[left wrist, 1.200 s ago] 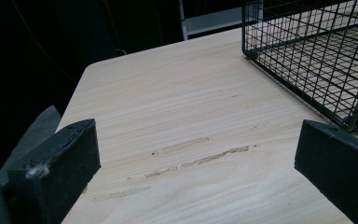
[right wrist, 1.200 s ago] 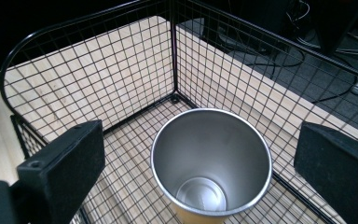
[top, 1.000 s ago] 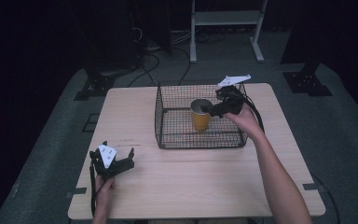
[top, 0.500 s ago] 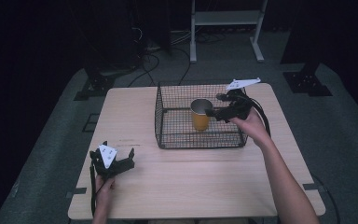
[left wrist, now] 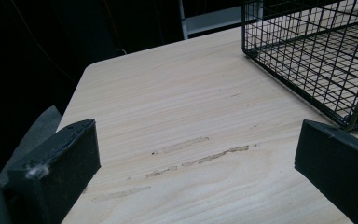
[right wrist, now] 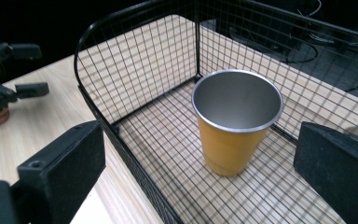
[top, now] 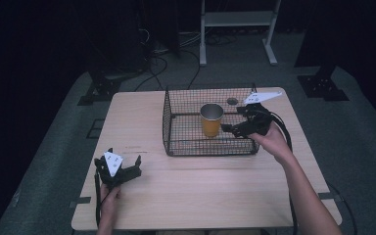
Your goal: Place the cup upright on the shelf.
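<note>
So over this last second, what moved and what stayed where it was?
The right gripper let go of the orange cup and drew back toward the right wall of the wire basket; its jaws now stand open, apart from the cup. The cup stayed upright in the basket, the basket did not shift, and the left gripper kept resting open near the table's left front.

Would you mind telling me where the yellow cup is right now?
In the high view, the yellow cup stands upright inside the wire basket, centre-right on the table, just left of the right hand-held gripper.
</note>
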{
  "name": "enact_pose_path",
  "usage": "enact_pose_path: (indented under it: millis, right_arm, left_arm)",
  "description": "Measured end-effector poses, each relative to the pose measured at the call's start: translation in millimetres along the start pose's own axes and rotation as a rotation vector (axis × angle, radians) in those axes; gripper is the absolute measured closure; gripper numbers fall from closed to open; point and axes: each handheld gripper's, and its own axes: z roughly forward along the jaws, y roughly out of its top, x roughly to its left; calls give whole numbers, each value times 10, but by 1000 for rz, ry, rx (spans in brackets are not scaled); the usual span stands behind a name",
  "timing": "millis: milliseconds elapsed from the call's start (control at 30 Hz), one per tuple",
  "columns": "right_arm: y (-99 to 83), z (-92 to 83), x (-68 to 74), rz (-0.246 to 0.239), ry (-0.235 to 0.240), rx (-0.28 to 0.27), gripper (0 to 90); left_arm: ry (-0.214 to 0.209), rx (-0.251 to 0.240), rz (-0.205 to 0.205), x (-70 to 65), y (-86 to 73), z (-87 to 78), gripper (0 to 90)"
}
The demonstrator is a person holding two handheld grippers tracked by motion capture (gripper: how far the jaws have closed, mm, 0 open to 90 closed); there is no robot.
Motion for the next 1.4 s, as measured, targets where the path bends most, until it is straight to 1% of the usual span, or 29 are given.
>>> enact_pose_path:
  millis: [167, 267, 300, 333, 500, 567, 667, 767, 933, 1000, 1067, 1200, 1400]
  right_arm:
    - [-64, -52, 18, -3, 0, -12, 17]
    - [-93, -57, 32, -5, 1, -8, 17]
    - [-122, -58, 53, -14, 6, 3, 17]
    - [-138, -60, 65, -22, 4, 2, 17]
    - [-200, -89, 134, -28, 15, -17, 17]
    - [-216, -96, 156, -41, 9, -6, 18]
    - [-253, -117, 178, -47, 12, 0, 18]
    - [-293, -143, 190, -43, 17, -1, 18]
    - [-366, -188, 219, -59, 13, 12, 18]
    - [-382, -192, 223, -58, 12, 18, 18]
    - [-436, -220, 243, -63, 14, 24, 18]
    - [-509, -255, 254, -66, 9, 25, 18]
    - [-654, -286, 234, -51, -3, 39, 18]
  left_arm:
    - [0, 1, 2, -1, 0, 1, 0]
    - [0, 2, 2, 0, 0, 0, 0]
    - [1, 0, 0, 1, 0, 0, 0]
    - [1, 0, 0, 1, 0, 0, 0]
    - [1, 0, -1, -1, -1, 0, 0]
    - [1, 0, -1, 0, -1, 0, 0]
    - [1, 0, -2, -1, -1, 1, 0]
    - [1, -1, -1, -1, -1, 1, 0]
    - [2, 0, -2, -1, -1, 0, 0]
    - [2, -1, -2, 0, -1, 0, 0]
    - [2, 0, -1, -1, -1, 1, 0]
    - [2, 1, 2, -2, -1, 0, 0]
    - [3, 1, 1, -3, -1, 1, 0]
